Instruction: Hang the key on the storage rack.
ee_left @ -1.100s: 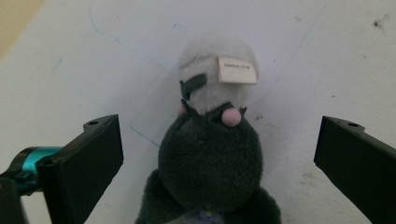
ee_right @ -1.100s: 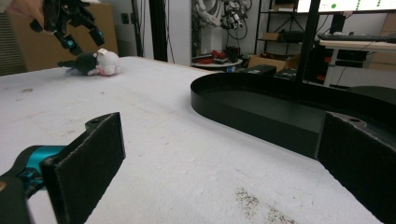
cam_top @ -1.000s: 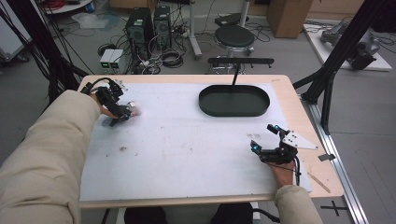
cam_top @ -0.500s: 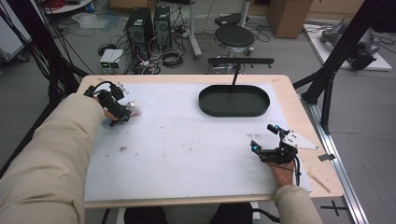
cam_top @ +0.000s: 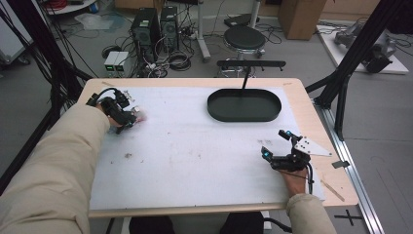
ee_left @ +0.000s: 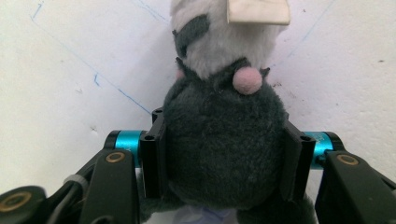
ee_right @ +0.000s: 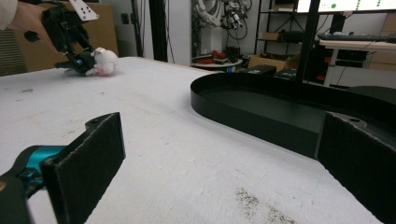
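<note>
Left gripper (cam_top: 127,118) clamped on the plush toy (ee_left: 224,126) near the table's (cam_top: 195,204) far-left corner; jaws have just been closing and now press both flanks of the dark grey body, fur bulging past the pads. Right gripper (cam_top: 281,148) idle near the right edge, jaws apart, nothing between them, pointed at the black oval tray (cam_top: 243,114) by the far edge.

Handling, my read: toy is light, soft, compressible. No slip risk, not fragile, but it'll sag and swing. Mid-body grip is the right spot.

Unclear: toy's lower end is cut off behind the jaws, head cropped at frame top under a pale tag (ee_left: 258,11). From high view it's a small blur.
</note>
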A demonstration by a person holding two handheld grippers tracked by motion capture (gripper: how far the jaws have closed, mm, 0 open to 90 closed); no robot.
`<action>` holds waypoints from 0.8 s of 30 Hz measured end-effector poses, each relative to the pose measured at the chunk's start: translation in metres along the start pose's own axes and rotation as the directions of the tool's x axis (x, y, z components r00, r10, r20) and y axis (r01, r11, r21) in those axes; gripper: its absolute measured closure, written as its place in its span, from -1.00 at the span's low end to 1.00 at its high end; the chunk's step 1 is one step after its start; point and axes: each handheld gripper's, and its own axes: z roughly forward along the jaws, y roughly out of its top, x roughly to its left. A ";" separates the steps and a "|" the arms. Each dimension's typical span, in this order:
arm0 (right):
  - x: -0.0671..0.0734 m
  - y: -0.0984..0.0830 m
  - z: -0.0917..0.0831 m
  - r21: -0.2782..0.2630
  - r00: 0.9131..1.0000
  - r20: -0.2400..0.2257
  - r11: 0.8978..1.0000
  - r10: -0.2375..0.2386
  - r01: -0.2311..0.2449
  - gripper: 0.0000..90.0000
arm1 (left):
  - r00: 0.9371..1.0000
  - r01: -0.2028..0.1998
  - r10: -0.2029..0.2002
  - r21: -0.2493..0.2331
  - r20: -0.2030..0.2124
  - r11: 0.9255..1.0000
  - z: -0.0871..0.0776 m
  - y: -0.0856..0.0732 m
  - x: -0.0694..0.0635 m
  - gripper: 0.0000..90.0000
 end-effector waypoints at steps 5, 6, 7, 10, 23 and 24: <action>0.000 0.000 0.000 0.000 1.000 -0.001 1.000 0.000 0.000 -0.99 | 1.000 -0.018 0.018 -0.028 -0.006 0.999 -0.008 0.002 -0.005 0.08; -0.001 0.000 0.000 -0.006 1.000 0.000 1.000 -0.005 0.005 -0.99 | 1.000 -0.027 0.026 -0.053 -0.004 0.998 -0.013 0.004 -0.010 0.08; -0.001 0.000 0.000 -0.004 1.000 -0.001 1.000 0.006 -0.006 -0.99 | 0.999 -0.032 0.032 -0.061 -0.005 0.998 -0.016 0.005 -0.012 0.08; -0.001 0.000 0.000 -0.006 1.000 -0.001 1.000 0.001 -0.001 -0.99 | 0.999 -0.034 0.034 -0.093 -0.002 0.995 -0.022 0.006 -0.017 0.08; -0.005 0.001 0.001 -0.001 0.999 0.008 0.999 0.046 -0.046 -0.99 | 0.997 -0.055 0.066 -0.267 0.032 0.962 -0.062 0.011 -0.061 0.09; -0.006 0.002 0.001 0.010 0.999 0.012 0.999 0.051 -0.051 -0.99 | 0.997 -0.062 0.073 -0.283 0.031 0.957 -0.065 0.013 -0.066 0.09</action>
